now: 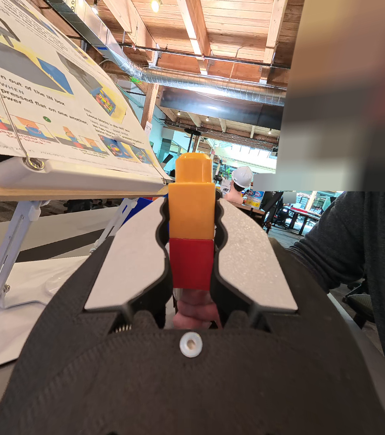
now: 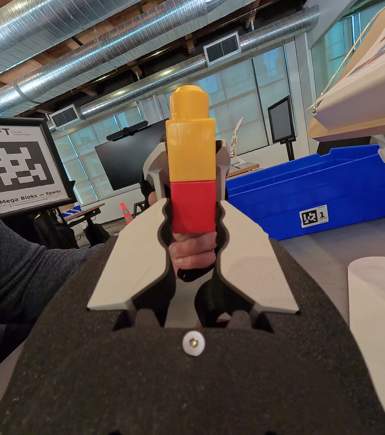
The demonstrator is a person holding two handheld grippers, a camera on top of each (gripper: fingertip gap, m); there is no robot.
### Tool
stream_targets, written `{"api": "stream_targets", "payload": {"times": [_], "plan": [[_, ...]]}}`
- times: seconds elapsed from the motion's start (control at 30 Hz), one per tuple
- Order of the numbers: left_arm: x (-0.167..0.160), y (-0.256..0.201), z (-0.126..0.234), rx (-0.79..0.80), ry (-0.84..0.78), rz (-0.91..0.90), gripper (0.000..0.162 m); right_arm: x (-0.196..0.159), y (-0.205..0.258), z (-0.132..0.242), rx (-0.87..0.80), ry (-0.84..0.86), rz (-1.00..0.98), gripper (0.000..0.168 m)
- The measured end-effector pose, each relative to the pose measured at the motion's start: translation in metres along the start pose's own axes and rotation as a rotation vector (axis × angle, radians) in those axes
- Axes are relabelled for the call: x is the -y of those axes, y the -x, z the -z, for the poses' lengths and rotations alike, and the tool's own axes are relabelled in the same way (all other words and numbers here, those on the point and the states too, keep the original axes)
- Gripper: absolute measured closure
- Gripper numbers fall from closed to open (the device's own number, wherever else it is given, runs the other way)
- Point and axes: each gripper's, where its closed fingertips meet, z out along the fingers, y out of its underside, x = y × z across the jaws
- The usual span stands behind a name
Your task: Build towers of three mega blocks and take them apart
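A two-block tower, an orange block [image 1: 191, 211] pressed on top of a red block [image 1: 191, 263], is held upright in the air between my two grippers, which face each other. My left gripper [image 1: 191, 211] is shut on the orange block. My right gripper [image 2: 193, 211] is shut on the red block [image 2: 193, 207], just below the orange block [image 2: 191, 150]. In the right wrist view the left gripper's fingers [image 2: 153, 164] show behind the tower at the orange block's level. A hand [image 2: 193, 254] shows under the red block.
A blue bin [image 2: 327, 188] with a marker label stands on the grey table at the right. A tilted stand with an instruction sheet [image 1: 45, 94] rises close by. A framed marker sign [image 2: 17, 164] stands at the left. A person's grey sleeve [image 1: 351, 247] is beside the grippers. The left gripper's tips are roughly 4 centimetres from the right gripper's.
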Motion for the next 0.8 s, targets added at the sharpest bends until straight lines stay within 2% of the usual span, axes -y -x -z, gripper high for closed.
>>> {"api": "stream_targets", "payload": {"times": [0.5, 0.57, 0.67, 0.8], "plan": [[-0.016, -0.006, -0.003, 0.025, 0.153, -0.023, 0.126, -0.008, 0.005, -0.004, 0.028, 0.066, 0.04, 0.132], [-0.005, -0.006, 0.003, 0.052, 0.14, -0.048, 0.127, -0.007, 0.004, -0.003, 0.03, 0.053, 0.031, 0.132], [0.034, -0.002, 0.032, 0.168, 0.155, -0.165, 0.127, -0.006, 0.004, -0.002, 0.037, 0.047, 0.019, 0.132], [0.07, 0.028, 0.097, 0.42, 0.442, -0.393, 0.129, -0.006, 0.004, -0.002, 0.043, 0.046, 0.012, 0.132]]}}
